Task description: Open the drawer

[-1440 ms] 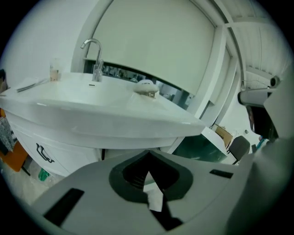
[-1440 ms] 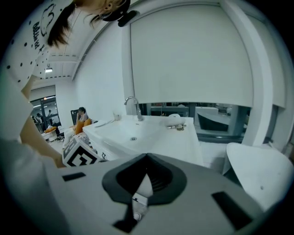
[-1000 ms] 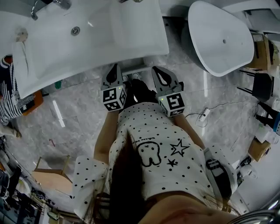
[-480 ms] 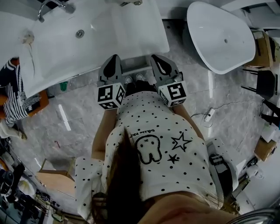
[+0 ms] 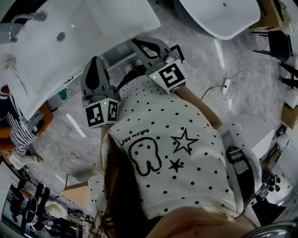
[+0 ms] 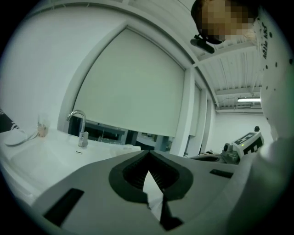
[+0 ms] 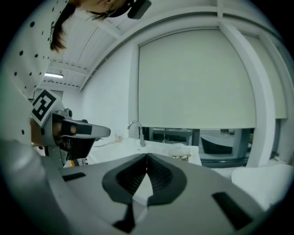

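No drawer front shows in any view; the white basin counter [image 5: 93, 32] with its tap [image 5: 21, 18] covers whatever lies below it. My left gripper [image 5: 95, 62] is held up in front of the counter's near edge, jaws shut and empty. My right gripper [image 5: 139, 44] is beside it to the right, also shut on nothing. The left gripper view looks level over the counter, with shut jaws [image 6: 148, 158] and the tap [image 6: 80, 126] at left. In the right gripper view, the tap [image 7: 138, 131] stands past the closed jaws [image 7: 146, 158], and the left gripper [image 7: 69, 131] is at left.
A white freestanding tub [image 5: 223, 14] stands at the upper right. A cable with a plug strip [image 5: 226, 83] lies on the marble floor. A person in striped clothes [image 5: 14, 125] is at the left edge. A cardboard box [image 5: 77, 190] sits lower left.
Both grippers have come up from near the counter's lower edge, the left one more. The head view has swung, so the basin now lies further up and left.
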Available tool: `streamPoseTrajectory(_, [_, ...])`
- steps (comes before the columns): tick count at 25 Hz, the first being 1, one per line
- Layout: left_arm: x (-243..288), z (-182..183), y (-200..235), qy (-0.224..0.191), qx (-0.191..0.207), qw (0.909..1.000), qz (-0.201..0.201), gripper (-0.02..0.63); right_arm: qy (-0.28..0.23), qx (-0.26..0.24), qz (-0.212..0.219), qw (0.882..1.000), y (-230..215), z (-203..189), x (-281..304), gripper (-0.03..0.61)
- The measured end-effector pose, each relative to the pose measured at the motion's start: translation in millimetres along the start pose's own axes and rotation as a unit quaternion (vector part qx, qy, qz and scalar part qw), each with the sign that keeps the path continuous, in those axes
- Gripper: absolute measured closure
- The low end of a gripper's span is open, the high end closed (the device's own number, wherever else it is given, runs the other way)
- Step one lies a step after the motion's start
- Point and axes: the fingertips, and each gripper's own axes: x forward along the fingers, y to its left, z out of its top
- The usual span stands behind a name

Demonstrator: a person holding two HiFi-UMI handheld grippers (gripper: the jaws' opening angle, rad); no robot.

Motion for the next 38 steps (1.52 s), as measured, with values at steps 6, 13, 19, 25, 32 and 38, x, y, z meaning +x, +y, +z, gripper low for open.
streamPoseTrajectory(6, [-3, -15, 3, 0.015, -0.019, 0.9997, 0.003, 0.611, 0.000, -0.003, 0.006, 1.000, 5, -4, 0, 0.566])
streamPoseTrajectory(13, [-2, -15, 4, 0.012, -0.020, 0.9997, 0.004, 0.611, 0.000, -0.009, 0.004, 1.000, 8, -8, 2, 0.566])
streamPoseTrajectory(19, [1, -11, 1, 0.012, -0.009, 0.9998, -0.010, 0.611, -0.006, -0.017, 0.013, 1.000, 11, -2, 6, 0.566])
streamPoseTrajectory(25, [1, -6, 0, -0.002, -0.002, 1.0000, -0.007, 0.611, -0.006, -0.028, 0.022, 0.999, 13, -1, 8, 0.565])
streamPoseTrajectory(32, [-1, -3, 6, -0.011, -0.010, 0.9999, 0.006, 0.611, -0.001, -0.033, 0.017, 0.999, 10, 0, 11, 0.566])
streamPoseTrajectory(38, [2, -6, 9, -0.004, -0.019, 0.9998, 0.007, 0.611, 0.001, -0.030, 0.015, 0.999, 9, 0, 10, 0.566])
